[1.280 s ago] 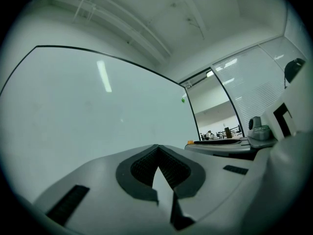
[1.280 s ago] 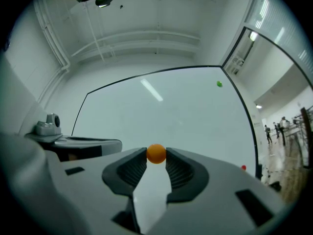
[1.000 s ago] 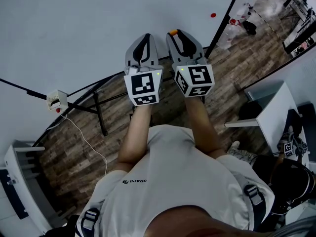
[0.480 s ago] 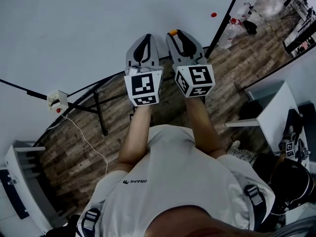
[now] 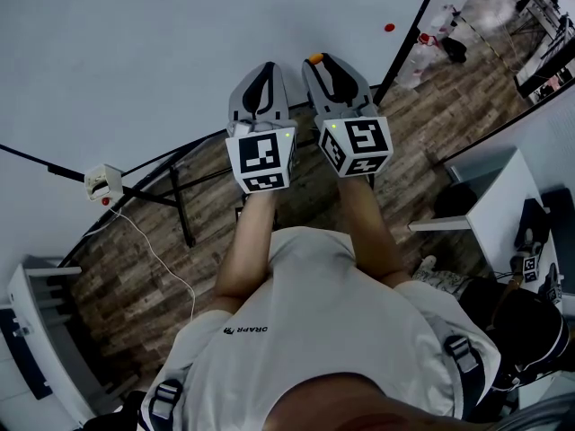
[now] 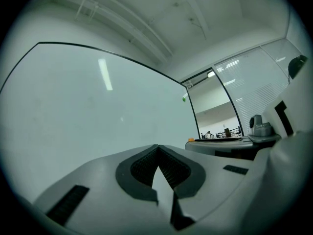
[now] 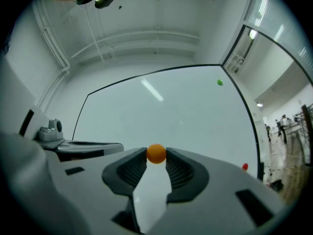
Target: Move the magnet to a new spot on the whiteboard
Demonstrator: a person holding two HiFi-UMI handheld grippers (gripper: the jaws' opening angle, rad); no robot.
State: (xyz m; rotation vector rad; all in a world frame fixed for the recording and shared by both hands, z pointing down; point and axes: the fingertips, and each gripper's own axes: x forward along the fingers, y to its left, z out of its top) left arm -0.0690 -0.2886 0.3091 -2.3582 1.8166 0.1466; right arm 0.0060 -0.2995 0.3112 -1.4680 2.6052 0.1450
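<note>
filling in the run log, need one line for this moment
right gripper: shut on orange magnet | left gripper: shut, empty | whiteboard: ahead of both

Head view gives me just a sliver of the orange magnet point(image 5: 314, 58); rest sits behind the right gripper point(image 5: 322, 63) tips. Can't tell if it touches the whiteboard point(image 5: 135, 52), which runs off the top & left edges. Green dot point(image 7: 219, 82) and red dot point(image 7: 244, 167) on the board: too small to ID. Both hands hidden behind marker cubes point(image 5: 262, 158).
</note>
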